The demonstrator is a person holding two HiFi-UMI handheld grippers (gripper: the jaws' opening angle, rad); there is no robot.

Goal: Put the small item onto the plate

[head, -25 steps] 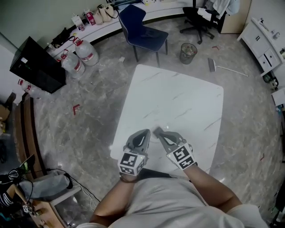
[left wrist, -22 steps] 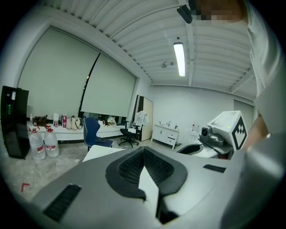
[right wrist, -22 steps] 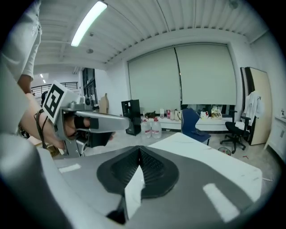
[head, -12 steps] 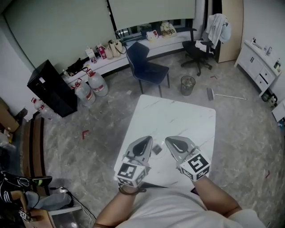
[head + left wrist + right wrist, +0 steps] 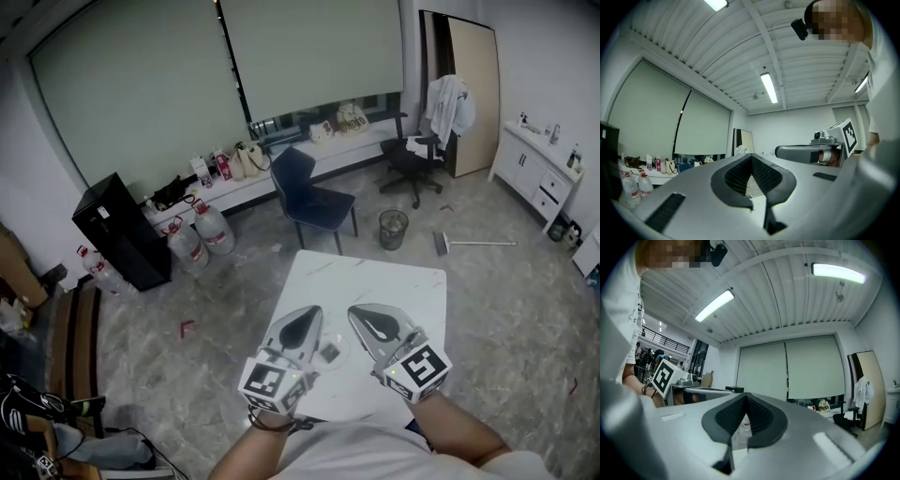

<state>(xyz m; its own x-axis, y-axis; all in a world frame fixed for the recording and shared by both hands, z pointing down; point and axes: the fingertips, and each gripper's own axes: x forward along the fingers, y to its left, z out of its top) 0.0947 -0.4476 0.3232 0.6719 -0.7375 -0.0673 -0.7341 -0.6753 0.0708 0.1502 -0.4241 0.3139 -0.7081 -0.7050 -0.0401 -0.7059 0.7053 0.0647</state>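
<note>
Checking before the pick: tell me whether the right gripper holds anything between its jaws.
No, in its own view the right gripper has its jaws meeting at the tips, with nothing pinched between them.

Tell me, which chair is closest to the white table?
The dark blue chair. It stands just beyond the far edge of the table, while the black office chair sits farther back and to the right.

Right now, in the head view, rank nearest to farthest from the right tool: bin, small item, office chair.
1. small item, on the table beside the right tool
2. bin, past the table's far edge
3. office chair, farthest back, on the right
</note>
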